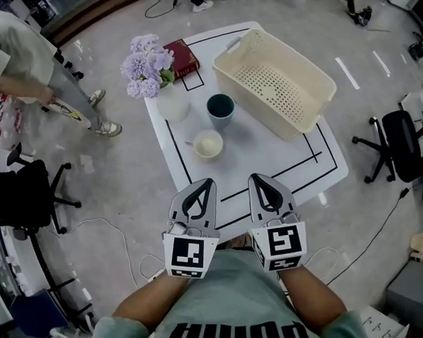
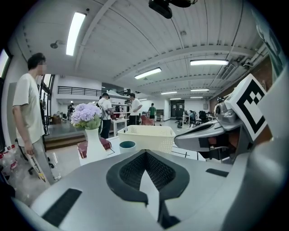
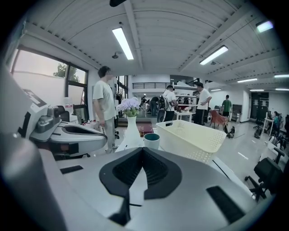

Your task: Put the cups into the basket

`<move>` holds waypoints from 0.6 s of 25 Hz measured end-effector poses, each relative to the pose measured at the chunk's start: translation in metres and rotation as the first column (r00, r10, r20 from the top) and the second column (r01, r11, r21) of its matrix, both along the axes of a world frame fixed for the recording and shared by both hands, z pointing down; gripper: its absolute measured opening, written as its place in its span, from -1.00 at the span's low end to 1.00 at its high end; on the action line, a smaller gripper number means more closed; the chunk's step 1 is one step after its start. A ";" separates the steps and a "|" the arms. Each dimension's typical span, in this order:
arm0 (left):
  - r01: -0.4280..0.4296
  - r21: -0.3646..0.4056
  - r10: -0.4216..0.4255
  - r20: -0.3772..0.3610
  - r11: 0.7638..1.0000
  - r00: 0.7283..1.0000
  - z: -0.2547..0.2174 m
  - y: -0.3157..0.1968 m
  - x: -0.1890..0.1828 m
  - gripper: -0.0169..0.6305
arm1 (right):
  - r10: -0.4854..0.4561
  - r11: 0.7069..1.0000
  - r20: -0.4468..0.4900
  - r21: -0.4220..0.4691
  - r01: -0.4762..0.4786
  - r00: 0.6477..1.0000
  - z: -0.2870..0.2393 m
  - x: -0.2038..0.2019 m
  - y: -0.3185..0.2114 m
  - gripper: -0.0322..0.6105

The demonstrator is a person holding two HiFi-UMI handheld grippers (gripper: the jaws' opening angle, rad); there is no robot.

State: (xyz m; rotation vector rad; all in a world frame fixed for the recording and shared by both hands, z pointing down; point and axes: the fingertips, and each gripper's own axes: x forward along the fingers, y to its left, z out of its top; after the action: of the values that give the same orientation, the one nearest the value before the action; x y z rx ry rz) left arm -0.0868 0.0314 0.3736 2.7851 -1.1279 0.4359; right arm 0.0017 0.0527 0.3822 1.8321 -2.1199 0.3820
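A dark teal cup (image 1: 221,108) and a cream cup (image 1: 208,144) stand on the white table (image 1: 283,164), left of the empty cream basket (image 1: 254,108). My left gripper (image 1: 206,181) and right gripper (image 1: 255,177) hover side by side over the table's near edge, both shut and empty, pointing toward the cups. In the left gripper view the teal cup (image 2: 127,145) and basket (image 2: 146,135) show beyond the closed jaws. The right gripper view also shows the teal cup (image 3: 151,140) and basket (image 3: 192,137). Both gripper views hide the cream cup.
A white vase (image 1: 172,103) of purple flowers (image 1: 146,65) stands just left of the teal cup, with a red book (image 1: 182,57) behind it. A person (image 1: 19,62) stands at the far left. Office chairs (image 1: 27,197) (image 1: 403,142) flank the table; cables lie on the floor.
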 end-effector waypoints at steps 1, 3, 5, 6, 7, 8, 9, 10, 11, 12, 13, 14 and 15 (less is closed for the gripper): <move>-0.002 -0.001 0.002 0.000 1.000 1.000 0.001 -0.004 -0.002 -0.93 | 0.005 1.000 -0.004 -0.004 -0.005 1.000 0.001 -0.001 -0.005 -0.87; -0.008 0.001 0.008 0.001 1.000 1.000 0.002 -0.012 -0.006 -0.93 | 0.015 1.000 -0.012 -0.010 -0.015 1.000 0.002 -0.001 -0.013 -0.87; -0.012 0.010 0.012 0.007 1.000 1.000 0.003 -0.020 -0.011 -0.93 | 0.023 1.000 -0.017 -0.014 -0.023 1.000 0.003 -0.002 -0.022 -0.87; -0.012 0.013 0.012 0.011 1.000 1.000 0.005 -0.024 -0.013 -0.93 | 0.025 1.000 -0.019 -0.015 -0.025 1.000 0.004 -0.003 -0.026 -0.87; -0.010 0.013 0.010 0.013 1.000 1.000 0.006 -0.029 -0.015 -0.93 | 0.024 1.000 -0.022 -0.014 -0.025 0.999 0.004 -0.003 -0.030 -0.87; -0.005 0.012 0.005 0.014 1.000 1.000 0.008 -0.033 -0.017 -0.93 | 0.021 1.000 -0.024 -0.015 -0.022 0.999 0.005 -0.004 -0.034 -0.87; 0.002 0.010 -0.003 0.014 1.000 1.000 0.009 -0.036 -0.018 -0.93 | 0.016 1.000 -0.027 -0.016 -0.016 1.000 0.006 -0.005 -0.037 -0.87; 0.011 0.007 -0.011 0.014 1.000 1.000 0.010 -0.038 -0.019 -0.93 | 0.008 1.000 -0.030 -0.018 -0.009 1.000 0.007 -0.005 -0.040 -0.87; 0.019 0.005 -0.019 0.015 1.000 1.000 0.012 -0.040 -0.020 -0.93 | 0.000 1.000 -0.031 -0.021 -0.001 1.000 0.009 -0.006 -0.043 -0.87; 0.028 0.005 -0.028 0.017 1.000 0.999 0.013 -0.042 -0.020 -0.93 | -0.009 1.000 -0.031 -0.025 0.008 0.999 0.011 -0.006 -0.046 -0.87; 0.037 0.008 -0.037 0.019 0.999 0.999 0.014 -0.045 -0.019 -0.93 | -0.018 0.999 -0.028 -0.029 0.018 0.999 0.013 -0.006 -0.049 -0.87; 0.047 0.012 -0.047 0.022 0.999 0.999 0.015 -0.048 -0.019 -0.93 | -0.028 0.999 -0.024 -0.034 0.027 0.999 0.016 -0.006 -0.053 -0.87; 0.060 0.014 -0.060 0.025 0.998 0.998 0.016 -0.052 -0.018 -0.93 | -0.039 0.998 -0.020 -0.041 0.039 0.999 0.020 -0.006 -0.057 -0.87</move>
State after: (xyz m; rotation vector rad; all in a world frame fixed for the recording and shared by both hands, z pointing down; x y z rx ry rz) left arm -0.1049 -0.0202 0.3897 2.7560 -1.2204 0.4604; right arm -0.0046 -0.0042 0.4020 1.7623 -2.1149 0.3916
